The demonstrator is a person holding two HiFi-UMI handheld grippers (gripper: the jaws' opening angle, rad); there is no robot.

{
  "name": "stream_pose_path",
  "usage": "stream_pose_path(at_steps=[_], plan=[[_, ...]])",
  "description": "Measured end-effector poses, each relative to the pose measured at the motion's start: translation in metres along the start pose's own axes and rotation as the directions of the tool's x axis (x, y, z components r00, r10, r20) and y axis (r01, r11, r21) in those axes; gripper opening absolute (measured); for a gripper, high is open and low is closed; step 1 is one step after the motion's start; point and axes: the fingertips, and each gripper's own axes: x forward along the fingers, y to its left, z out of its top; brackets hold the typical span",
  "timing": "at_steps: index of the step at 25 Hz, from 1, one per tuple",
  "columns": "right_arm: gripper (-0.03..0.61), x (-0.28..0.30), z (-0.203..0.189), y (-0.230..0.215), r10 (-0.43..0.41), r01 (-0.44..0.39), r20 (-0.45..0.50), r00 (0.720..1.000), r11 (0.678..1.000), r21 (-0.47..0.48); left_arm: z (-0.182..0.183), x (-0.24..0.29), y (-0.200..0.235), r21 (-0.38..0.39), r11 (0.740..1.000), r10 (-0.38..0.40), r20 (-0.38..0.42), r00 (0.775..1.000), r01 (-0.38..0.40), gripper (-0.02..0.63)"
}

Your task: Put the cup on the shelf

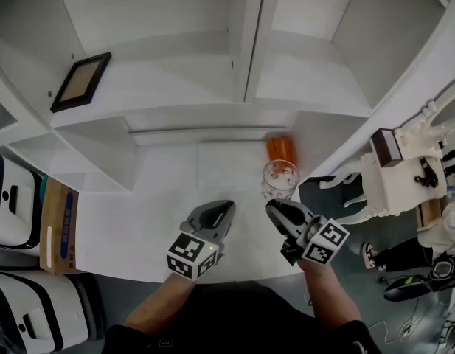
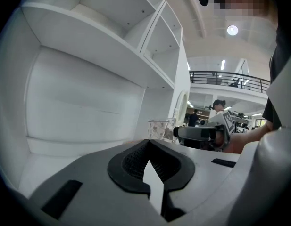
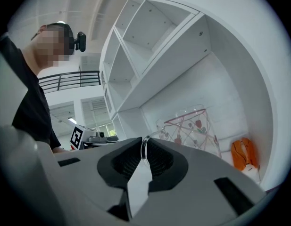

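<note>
Right gripper point(image 1: 275, 209) has the cup point(image 1: 279, 178) by its handle point(image 3: 150, 136): fingers point(image 3: 120, 163) clenched on the thin glass loop, cup body out past the tips, upright, mouth up. The handle grip makes sense: the glass wall is wide and slick, the loop is the one part narrow enough to pinch, and it leaves the base free for setting down. The cup is over the right part of the counter point(image 1: 153, 198), just in front of an orange object point(image 1: 281, 149) by the back wall. Its base is hidden behind the gripper body, so I can't say if it's clear of the counter. Left gripper point(image 1: 226, 209) is alongside, not touching the cup, fingers point(image 2: 131, 164) closed on nothing. It looks parked out of the way; this is a one-hand job. My guess for the target is the shelf point(image 1: 175, 87) above, which holds only a picture frame point(image 1: 81, 81) at its left end, so there's plenty of room. Risk: a thin-loop pinch lets the cup swing about the grip, so keep it level going in.
</note>
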Motion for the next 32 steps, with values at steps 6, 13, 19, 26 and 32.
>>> stream_pose_path(at_steps=[6, 13, 19, 26, 32], plan=[[0.037, -0.001, 0.029, 0.023, 0.053, -0.053, 0.033, 0.998, 0.999, 0.010, 0.028, -0.008, -0.009, 0.027, 1.000, -0.011, 0.041, 0.999, 0.010, 0.011], [0.037, -0.002, 0.070, 0.043, 0.100, -0.100, 0.064, 0.993, 0.995, -0.006, 0.048, -0.014, -0.032, 0.063, 0.997, -0.053, 0.068, 0.996, 0.048, 0.011], [0.037, -0.004, 0.100, 0.053, 0.126, -0.123, 0.074, 0.989, 0.992, -0.039, 0.067, -0.019, -0.058, 0.095, 0.990, -0.110, 0.102, 0.989, 0.100, 0.011], [0.037, -0.005, 0.130, 0.072, 0.171, -0.165, 0.094, 0.981, 0.984, -0.073, 0.093, -0.028, -0.063, 0.134, 0.986, -0.114, 0.146, 0.983, 0.095, 0.011], [0.037, -0.010, 0.161, 0.082, 0.183, -0.173, 0.111, 0.977, 0.980, -0.095, 0.109, -0.030, -0.064, 0.161, 0.983, -0.111, 0.162, 0.981, 0.084, 0.011]])
